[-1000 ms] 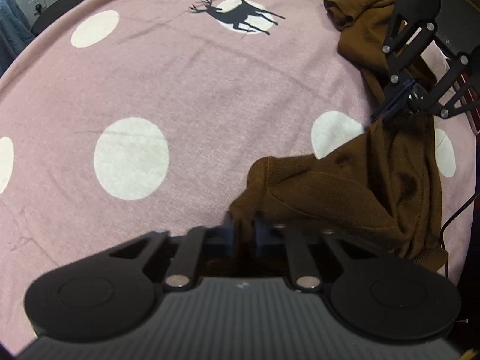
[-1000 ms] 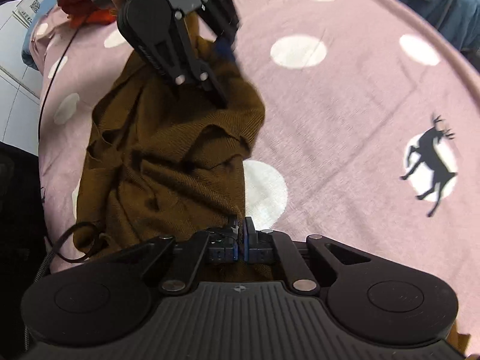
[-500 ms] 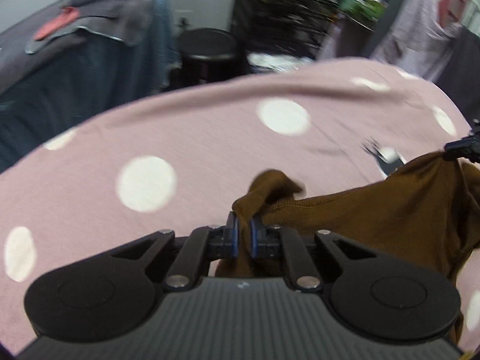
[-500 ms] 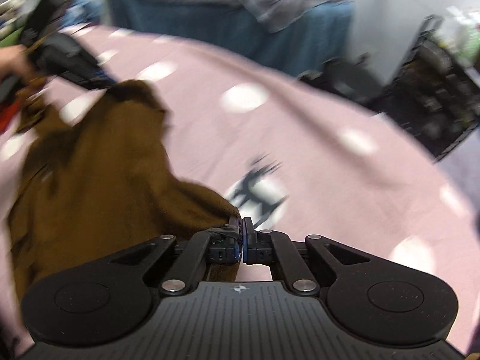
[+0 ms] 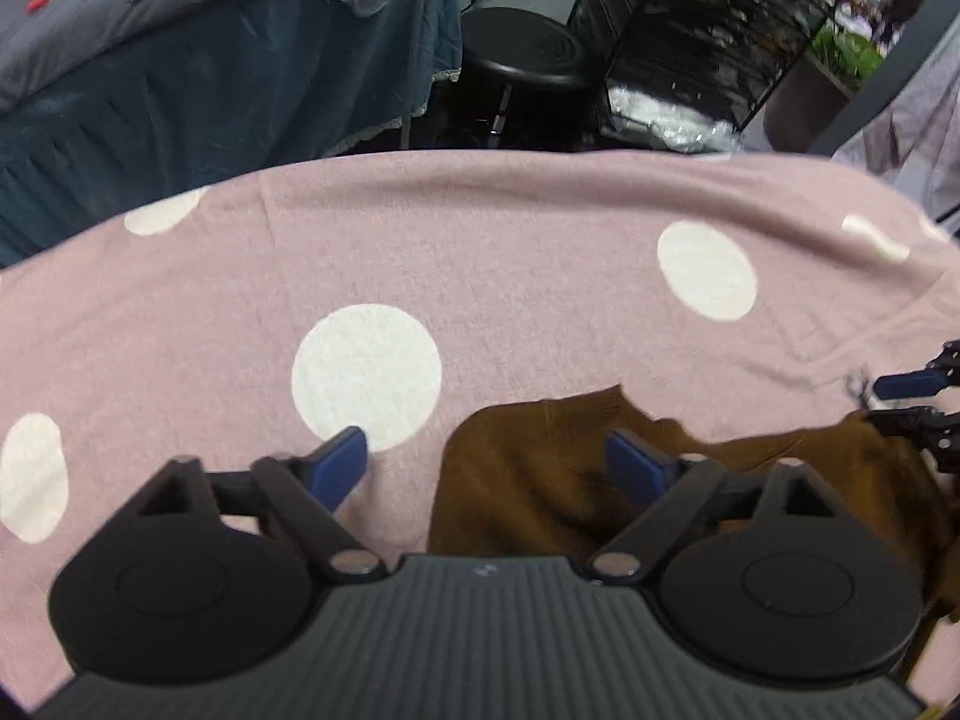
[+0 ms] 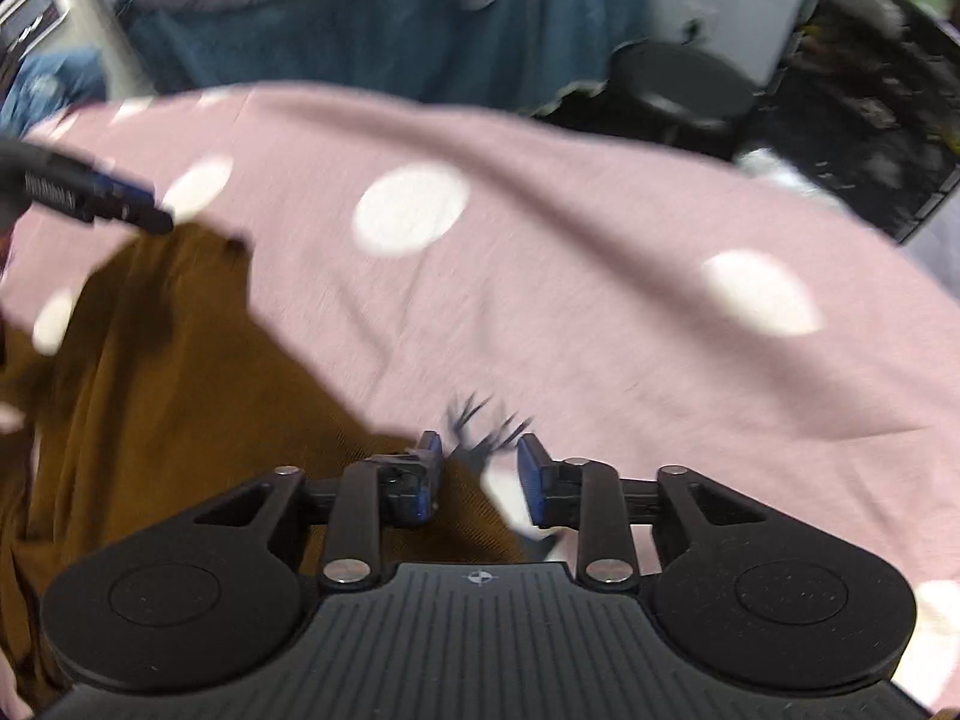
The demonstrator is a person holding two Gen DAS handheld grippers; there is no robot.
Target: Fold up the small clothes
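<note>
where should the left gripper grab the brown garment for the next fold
Probably the raised corner of the brown garment on its far edge, just ahead of the open left gripper. It peaks up from the pink dotted cloth, so one finger could slide under it, coming straight forward and low.

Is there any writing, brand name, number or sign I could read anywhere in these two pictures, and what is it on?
No readable words or numbers in either view.
Small pale emblem on the left gripper housing: a mark, not legible text.
Small round crosshair emblem on the right gripper housing: a symbol, no letters.
Black deer print on the pink spotted cloth, in front of the right gripper: a blurred picture, not writing.
The brown garment shows no label.
</note>
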